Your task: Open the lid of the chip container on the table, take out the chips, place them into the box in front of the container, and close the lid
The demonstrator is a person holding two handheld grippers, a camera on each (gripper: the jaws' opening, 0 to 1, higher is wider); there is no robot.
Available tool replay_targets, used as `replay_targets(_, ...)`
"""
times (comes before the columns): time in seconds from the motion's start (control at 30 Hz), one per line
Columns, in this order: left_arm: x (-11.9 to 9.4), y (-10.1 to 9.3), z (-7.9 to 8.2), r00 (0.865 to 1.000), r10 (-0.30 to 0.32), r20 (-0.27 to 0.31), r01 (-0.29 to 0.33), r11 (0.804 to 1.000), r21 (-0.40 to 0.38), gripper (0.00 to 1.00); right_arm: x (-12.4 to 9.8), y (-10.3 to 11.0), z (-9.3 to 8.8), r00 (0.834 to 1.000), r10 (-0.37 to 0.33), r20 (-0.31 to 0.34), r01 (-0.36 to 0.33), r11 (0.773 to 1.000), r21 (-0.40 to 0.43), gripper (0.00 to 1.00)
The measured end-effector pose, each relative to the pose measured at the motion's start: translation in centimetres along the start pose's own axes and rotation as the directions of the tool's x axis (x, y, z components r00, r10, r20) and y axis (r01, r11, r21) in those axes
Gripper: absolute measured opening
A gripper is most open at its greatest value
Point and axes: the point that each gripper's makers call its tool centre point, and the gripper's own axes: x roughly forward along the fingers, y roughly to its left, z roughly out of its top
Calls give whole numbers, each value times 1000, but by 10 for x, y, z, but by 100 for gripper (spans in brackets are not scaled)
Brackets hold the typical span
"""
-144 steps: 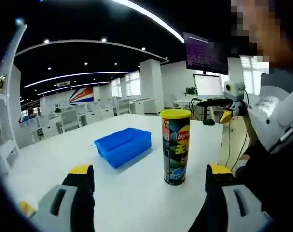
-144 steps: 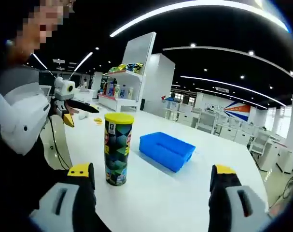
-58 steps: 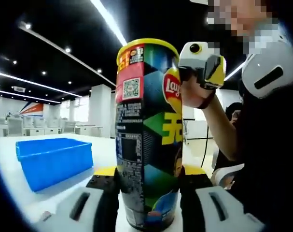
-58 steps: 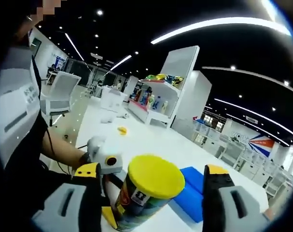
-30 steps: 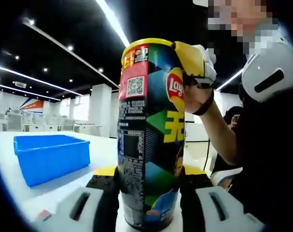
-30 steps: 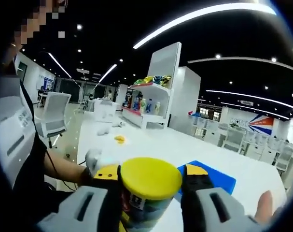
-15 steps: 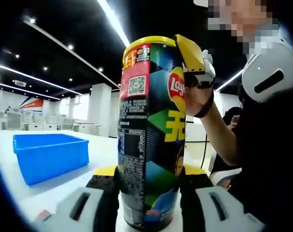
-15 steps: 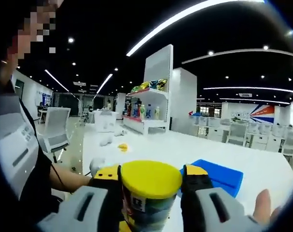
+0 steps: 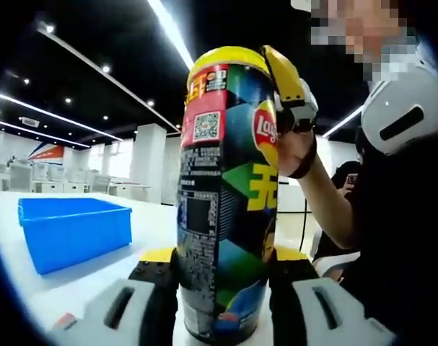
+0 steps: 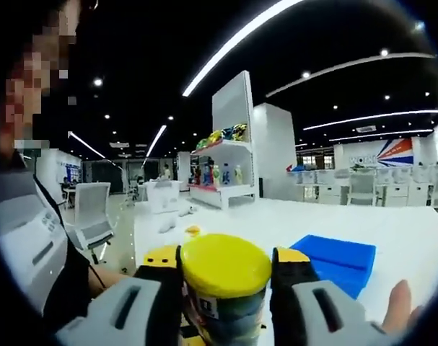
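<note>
A tall chip can (image 9: 222,194) with dark, colourful print stands upright on the white table (image 9: 74,281). My left gripper (image 9: 222,263) is shut on its lower body. The right gripper (image 9: 287,79) comes in from the right in the left gripper view and clamps the can's top. In the right gripper view my right gripper (image 10: 226,263) is shut on the yellow lid (image 10: 224,265), which sits on the chip can (image 10: 226,310). A blue box (image 9: 73,232) lies on the table to the left of the can; the blue box (image 10: 334,261) is open-topped.
A person's hand (image 9: 294,148) and dark sleeve (image 9: 377,238) stand close on the right of the can. White shelves with goods (image 10: 222,176) and an office chair (image 10: 89,216) stand beyond the table. A fingertip (image 10: 395,306) shows at the lower right.
The right gripper, shut on the yellow lid, has tilted upward slightly, so the room has slid down in its view. The left gripper keeps its hold on the can body.
</note>
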Motion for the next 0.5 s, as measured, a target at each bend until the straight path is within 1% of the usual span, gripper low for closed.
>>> replay_targets(0.03, 0, -1, 0, 1000, -2, 1, 2, 1000, 0, 50, -2, 1, 7, 999, 18, 36, -18, 999, 26, 41)
replay_targets(0.07, 0, -1, 0, 1000, -2, 1, 2, 1000, -1, 50, -4, 0, 10, 999, 24, 41, -26, 999, 35, 41)
replay_targets(0.1, 0, -1, 0, 1000, -2, 2, 2, 1000, -2, 50, -7, -2, 17, 998, 22, 59, -24, 999, 40, 41)
replay_targets(0.13, 1, -1, 0, 1000, -2, 2, 2, 1000, -2, 50, -9, -3, 19, 998, 19, 64, -22, 999, 41, 41)
replay_targets(0.17, 1, -1, 0, 1000, -2, 2, 2, 1000, -2, 50, -12, -7, 25, 997, 1, 72, -4, 999, 33, 41)
replay_targets(0.23, 1, -2, -1, 1000, -1, 3, 1, 1000, -3, 50, -21, -22, 40, 992, -67, 103, 70, 997, -23, 41)
replay_targets(0.27, 1, -2, -1, 1000, -1, 4, 1, 1000, -3, 50, -25, -29, 46, 989, -95, 109, 100, 994, -39, 41)
replay_targets(0.3, 1, -2, -1, 1000, -1, 4, 1, 1000, -3, 50, -31, -38, 55, 983, -134, 126, 142, 988, -58, 41)
replay_targets(0.33, 1, -2, -1, 1000, -1, 5, 1, 1000, -4, 50, -36, -43, 61, 978, -154, 138, 165, 984, -71, 41)
replay_targets(0.37, 1, -2, -1, 1000, -1, 4, 1, 1000, -4, 50, -43, -50, 68, 971, -186, 152, 201, 975, -90, 41)
replay_targets(0.47, 2, -3, -1, 1000, -1, 5, 1, 1000, -5, 50, -57, -68, 80, 948, -264, 175, 287, 950, -121, 41)
replay_targets(0.5, 2, -3, -1, 1000, -1, 5, 1, 1000, -5, 50, -64, -77, 84, 935, -302, 187, 330, 933, -143, 41)
